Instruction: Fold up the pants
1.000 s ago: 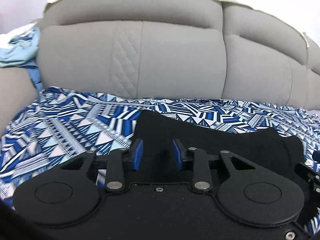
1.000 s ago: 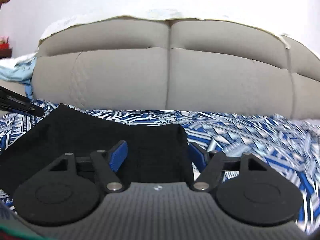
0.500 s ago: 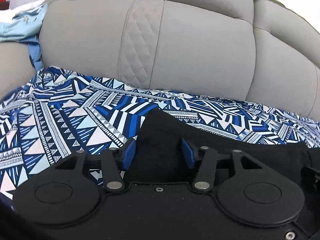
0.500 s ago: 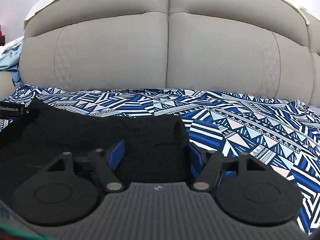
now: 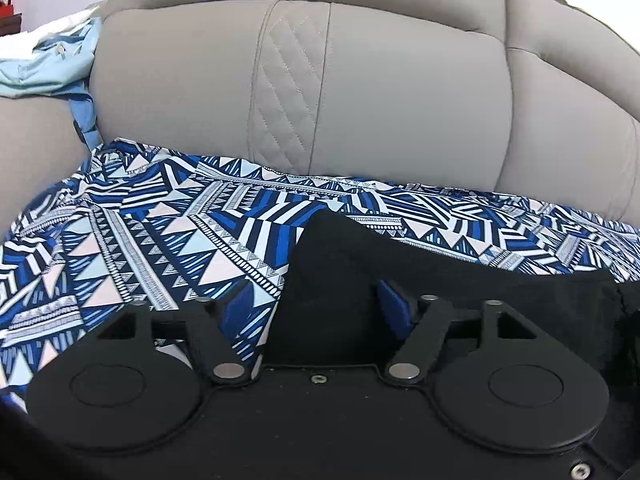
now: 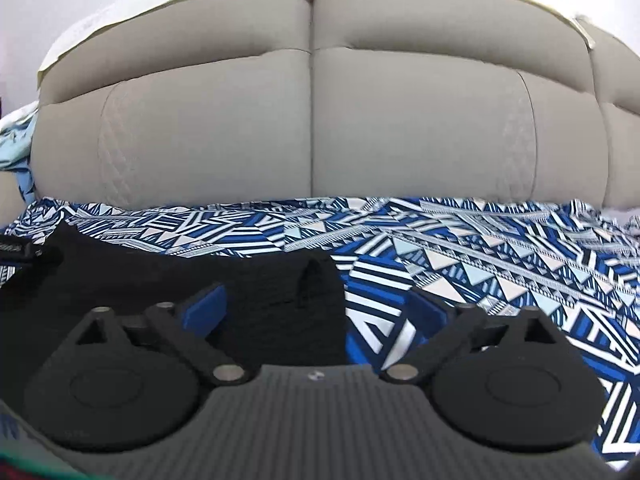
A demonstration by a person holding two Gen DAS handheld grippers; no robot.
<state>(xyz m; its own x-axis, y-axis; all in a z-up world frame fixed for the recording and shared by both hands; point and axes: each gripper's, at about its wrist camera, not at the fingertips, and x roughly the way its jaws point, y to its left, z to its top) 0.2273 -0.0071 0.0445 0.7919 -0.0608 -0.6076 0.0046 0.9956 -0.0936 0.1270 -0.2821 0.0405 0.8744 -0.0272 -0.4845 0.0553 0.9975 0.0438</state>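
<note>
Left hand-held gripper (image 5: 316,304) and right hand-held gripper (image 6: 320,304) angle downward over black pants (image 6: 260,292) on patterned sheet (image 5: 140,240); both jaws opening, pads clear of fabric.

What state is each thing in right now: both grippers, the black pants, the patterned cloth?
Left gripper: jaws opening, pants corner between them, pads not pressing.
Right gripper: jaws opening wide, pants edge between them, released.
Black pants: lying on the patterned cloth, one small ridge raised.
Patterned cloth: spread over the sofa seat, slightly wrinkled.
</note>
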